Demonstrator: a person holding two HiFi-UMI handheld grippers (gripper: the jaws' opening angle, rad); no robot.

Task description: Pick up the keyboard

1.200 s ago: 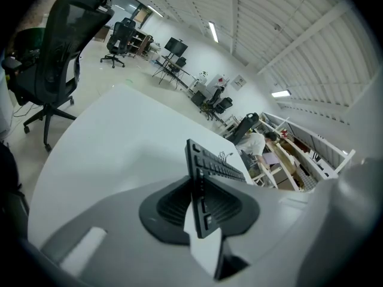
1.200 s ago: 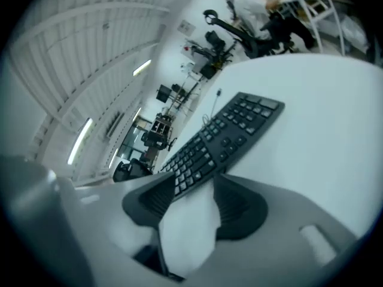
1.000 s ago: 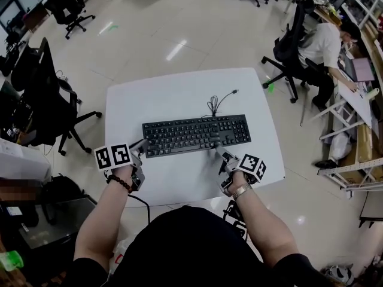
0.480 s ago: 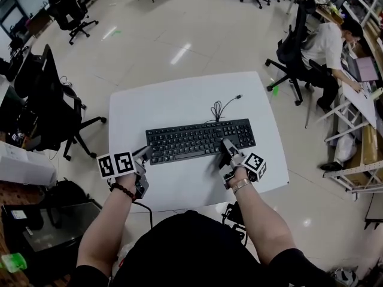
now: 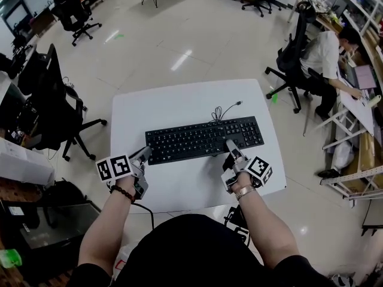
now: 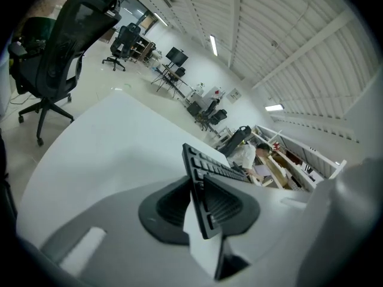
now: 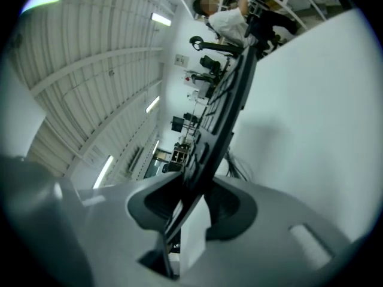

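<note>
A black keyboard (image 5: 203,139) lies across the middle of the white table (image 5: 179,103), its cable (image 5: 224,110) coiled behind it. My left gripper (image 5: 145,154) grips its front left corner; in the left gripper view the keyboard (image 6: 209,166) edge stands between the pads (image 6: 224,202), and the jaws are easing open a little. My right gripper (image 5: 229,144) is on the front edge, right of the middle. Its jaws are closing, and the keyboard (image 7: 230,100) runs pinched between its pads (image 7: 158,205), with a shadow on the table beneath it.
A black office chair (image 5: 54,106) stands left of the table. A person (image 5: 326,52) sits on another chair at a desk to the right. The table's near edge is just in front of my hands. A dark box (image 5: 36,226) sits on the floor at lower left.
My right gripper moved forward from just off the front edge and closed on the keyboard. The keyboard shifted a little to the right and away. The left gripper stayed at its corner.
</note>
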